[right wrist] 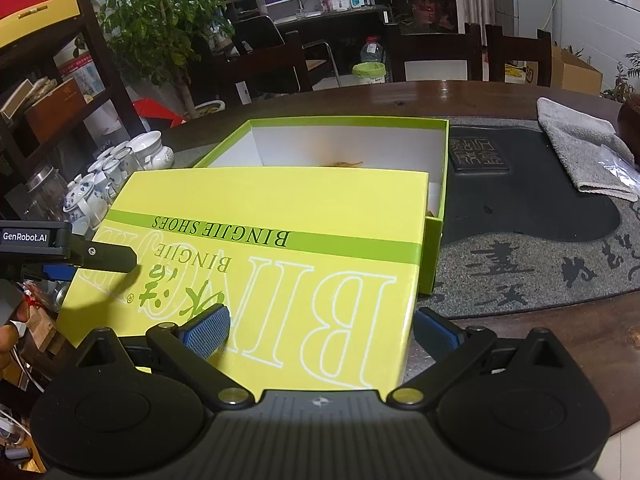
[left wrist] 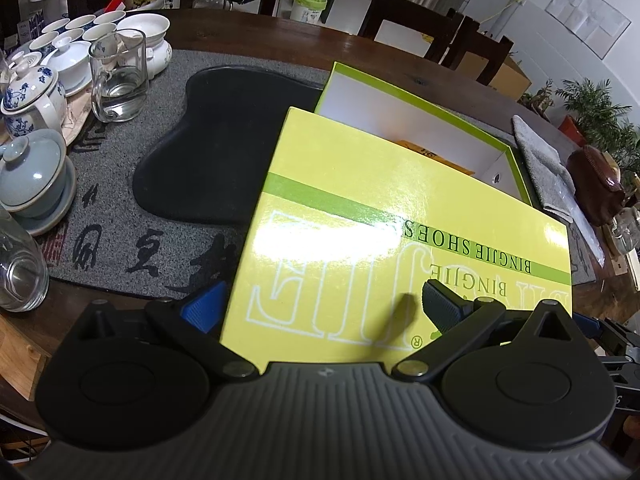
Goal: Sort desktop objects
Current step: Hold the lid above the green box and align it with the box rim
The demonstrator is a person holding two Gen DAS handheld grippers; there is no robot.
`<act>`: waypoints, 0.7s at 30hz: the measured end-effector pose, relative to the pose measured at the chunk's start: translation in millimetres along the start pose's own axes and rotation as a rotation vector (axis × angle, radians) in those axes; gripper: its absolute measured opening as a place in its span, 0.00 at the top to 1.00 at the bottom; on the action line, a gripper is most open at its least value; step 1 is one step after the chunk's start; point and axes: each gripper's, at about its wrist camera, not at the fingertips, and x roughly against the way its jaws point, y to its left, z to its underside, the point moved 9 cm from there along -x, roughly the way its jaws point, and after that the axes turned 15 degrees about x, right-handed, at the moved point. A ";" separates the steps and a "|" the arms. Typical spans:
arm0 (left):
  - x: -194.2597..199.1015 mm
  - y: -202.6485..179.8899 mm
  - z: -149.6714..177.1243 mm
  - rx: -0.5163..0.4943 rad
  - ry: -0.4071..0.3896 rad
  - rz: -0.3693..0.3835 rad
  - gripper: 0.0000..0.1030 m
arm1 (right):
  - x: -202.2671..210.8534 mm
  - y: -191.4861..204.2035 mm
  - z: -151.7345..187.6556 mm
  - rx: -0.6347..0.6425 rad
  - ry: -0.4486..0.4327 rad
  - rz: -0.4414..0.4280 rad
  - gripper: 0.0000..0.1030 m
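Note:
A yellow-green shoe-box lid (left wrist: 360, 200) printed "BINGJIE SHOES" lies slanted over the near part of its open box (left wrist: 404, 94), whose white inside holds something orange-brown (left wrist: 416, 147). My left gripper (left wrist: 322, 306) is open across the lid's near left corner, one pad outside the edge and the other above the top, casting a shadow. My right gripper (right wrist: 320, 332) is open across the lid's (right wrist: 280, 216) near right corner in the same way. The far half of the box (right wrist: 348, 121) is uncovered. One left-gripper finger (right wrist: 116, 259) hovers over the lid's left edge.
A blue-and-white tea set (left wrist: 60, 40), a glass mug (left wrist: 118, 76), a lidded celadon cup (left wrist: 32, 176) and a glass (left wrist: 20, 268) crowd the left. A black tea tray (left wrist: 208, 140) lies on a grey mat. A grey towel (left wrist: 544, 168) and brown pouch (left wrist: 596, 184) sit right.

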 end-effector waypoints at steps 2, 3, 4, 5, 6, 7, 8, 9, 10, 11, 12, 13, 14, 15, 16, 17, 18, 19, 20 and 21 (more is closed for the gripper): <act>1.6 -0.4 -1.1 0.001 -0.004 0.001 0.01 | 0.8 0.2 -0.8 -0.001 -0.004 -0.001 0.03; 2.4 -0.8 -1.6 0.001 -0.006 0.002 0.01 | 1.3 0.5 -1.1 0.000 -0.006 -0.001 0.03; 2.9 -0.8 -1.9 -0.002 -0.009 0.003 0.01 | 1.6 0.7 -1.3 0.000 -0.008 -0.001 0.03; 3.6 -1.3 -2.5 -0.004 -0.012 0.004 0.01 | 2.0 0.8 -1.6 0.001 -0.010 -0.001 0.03; 4.2 -1.7 -2.9 -0.006 -0.014 0.005 0.01 | 2.4 1.0 -1.8 0.002 -0.011 0.000 0.03; 4.6 -1.9 -3.2 -0.006 -0.015 0.005 0.01 | 2.7 1.0 -2.1 0.001 -0.012 0.000 0.03; 4.8 -1.9 -3.6 -0.006 -0.016 0.006 0.01 | 3.0 1.4 -2.8 0.000 -0.015 0.000 0.03; 5.1 -1.8 -4.1 -0.005 -0.017 0.006 0.01 | 3.4 1.6 -3.3 -0.001 -0.017 0.000 0.03; 5.3 -1.6 -4.5 -0.004 -0.018 0.007 0.01 | 3.5 1.4 -3.6 -0.002 -0.017 0.000 0.03; 5.5 -1.5 -4.9 -0.003 -0.019 0.007 0.01 | 3.6 1.4 -3.9 -0.003 -0.019 0.000 0.03; 5.8 -1.3 -5.3 -0.003 -0.020 0.008 0.01 | 3.7 1.4 -4.2 -0.002 -0.020 0.001 0.03; 6.0 -1.1 -5.7 -0.003 -0.021 0.008 0.01 | 3.9 1.5 -4.5 -0.001 -0.022 0.002 0.03; 5.9 -0.8 -6.2 -0.002 -0.021 0.009 0.01 | 4.1 1.8 -5.1 -0.001 -0.023 0.003 0.03; 5.8 -0.6 -6.8 -0.002 -0.021 0.009 0.01 | 4.3 1.9 -5.4 -0.001 -0.025 0.003 0.03; 5.8 -1.0 -7.1 -0.002 -0.023 0.009 0.01 | 4.4 1.9 -5.8 -0.001 -0.026 0.003 0.03; 5.6 -1.2 -7.5 -0.004 -0.023 0.008 0.01 | 4.4 1.9 -6.2 -0.001 -0.028 0.004 0.03; 5.4 -1.4 -7.5 -0.005 -0.024 0.007 0.01 | 4.4 1.8 -6.6 -0.001 -0.029 0.004 0.03; 5.1 -1.8 -7.4 -0.006 -0.023 0.007 0.01 | 4.3 1.7 -7.1 -0.001 -0.030 0.005 0.03; 4.7 -2.0 -7.0 -0.005 -0.021 0.008 0.01 | 4.2 1.5 -7.2 -0.001 -0.031 0.005 0.03; 4.5 -2.0 -6.7 -0.004 -0.020 0.009 0.01 | 4.4 1.6 -7.3 -0.002 -0.033 0.006 0.03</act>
